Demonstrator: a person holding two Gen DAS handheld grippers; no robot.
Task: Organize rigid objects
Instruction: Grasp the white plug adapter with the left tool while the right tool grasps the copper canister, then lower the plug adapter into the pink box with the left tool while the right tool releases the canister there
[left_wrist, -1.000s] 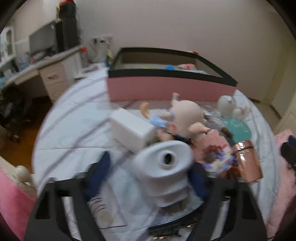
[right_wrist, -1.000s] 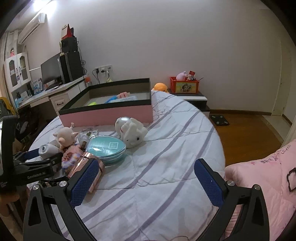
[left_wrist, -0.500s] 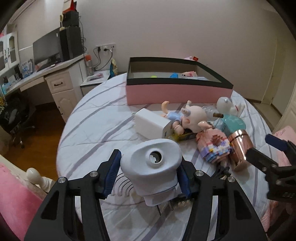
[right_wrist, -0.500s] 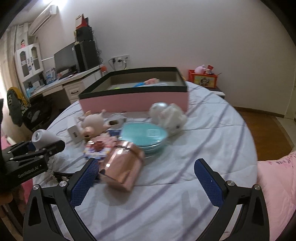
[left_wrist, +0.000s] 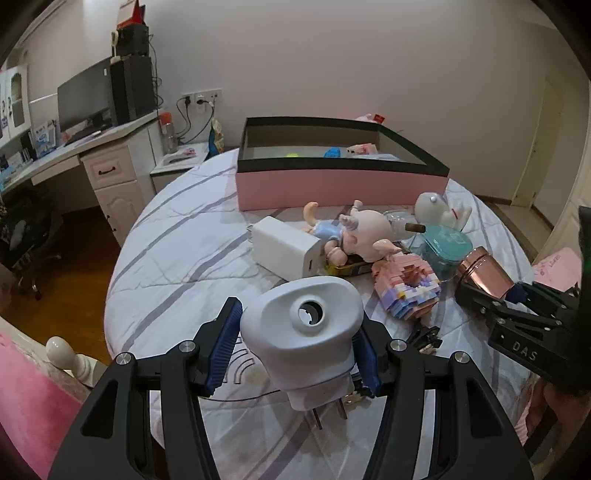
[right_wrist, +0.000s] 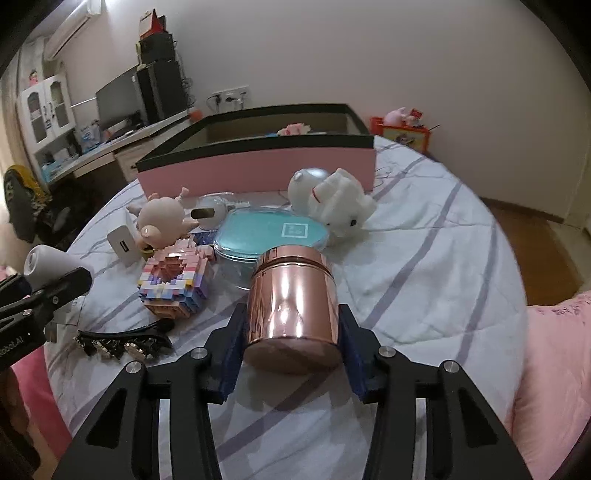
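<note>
copper jar (right_wrist: 291, 299) on its side, lid away from right tool (right_wrist: 291, 343)

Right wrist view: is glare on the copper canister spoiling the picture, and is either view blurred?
Right wrist view: bright streaks of reflected light on the copper canister, but its edges between the right tongs, which are closing on it, read clearly. Left wrist view: sharp, the white plug-in device crisp. Both views bend strongly at the edges, with dark corners.
</note>
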